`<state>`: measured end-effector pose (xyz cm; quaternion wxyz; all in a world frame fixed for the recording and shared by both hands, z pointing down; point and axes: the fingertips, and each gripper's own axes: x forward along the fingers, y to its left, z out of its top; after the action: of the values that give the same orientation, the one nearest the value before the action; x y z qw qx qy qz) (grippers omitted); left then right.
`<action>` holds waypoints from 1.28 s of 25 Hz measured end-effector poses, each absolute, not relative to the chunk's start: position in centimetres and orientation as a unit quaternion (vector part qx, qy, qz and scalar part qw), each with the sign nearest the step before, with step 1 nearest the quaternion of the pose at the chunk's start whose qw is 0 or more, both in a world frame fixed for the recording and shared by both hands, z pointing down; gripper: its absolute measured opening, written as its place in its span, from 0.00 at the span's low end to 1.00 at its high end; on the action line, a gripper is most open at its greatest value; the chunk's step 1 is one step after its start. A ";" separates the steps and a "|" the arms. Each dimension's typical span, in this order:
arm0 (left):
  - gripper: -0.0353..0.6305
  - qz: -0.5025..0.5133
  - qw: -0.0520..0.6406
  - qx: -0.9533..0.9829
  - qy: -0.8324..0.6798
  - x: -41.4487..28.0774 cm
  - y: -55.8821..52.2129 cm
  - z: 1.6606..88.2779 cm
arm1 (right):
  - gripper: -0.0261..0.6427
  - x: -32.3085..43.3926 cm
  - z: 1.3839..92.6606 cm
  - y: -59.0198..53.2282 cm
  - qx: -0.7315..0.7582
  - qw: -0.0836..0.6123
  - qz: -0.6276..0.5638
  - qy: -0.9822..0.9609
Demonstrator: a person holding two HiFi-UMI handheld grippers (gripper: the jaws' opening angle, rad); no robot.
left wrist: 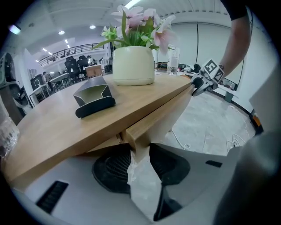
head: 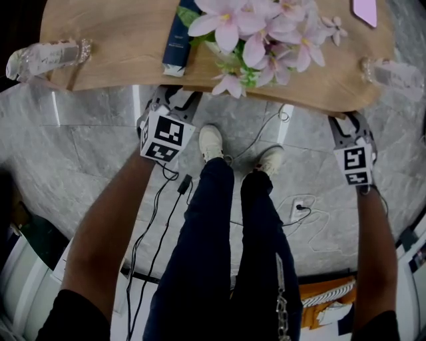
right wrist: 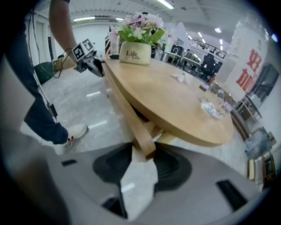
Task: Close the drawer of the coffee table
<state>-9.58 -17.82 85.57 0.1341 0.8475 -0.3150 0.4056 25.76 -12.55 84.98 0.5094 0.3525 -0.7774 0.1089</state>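
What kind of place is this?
Probably an open-plan office or showroom: rows of office chairs behind the table, strip ceiling lights, and a polished grey floor with loose cables. The flower pot on the low wooden table suggests a lounge corner.

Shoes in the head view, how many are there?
2. One white shoe stands on the floor near the table edge; the other just right of it. None seems hidden.
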 end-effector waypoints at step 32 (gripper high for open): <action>0.27 0.433 0.157 0.840 -0.288 -11.1 -7.5 86.0 | 0.28 24.3 85.3 -2.5 0.329 0.510 0.156 -0.780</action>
<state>-11.06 -7.46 86.03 0.1571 0.8396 -0.2880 0.4330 24.26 -2.54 85.35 0.5098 0.3287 -0.7797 0.1557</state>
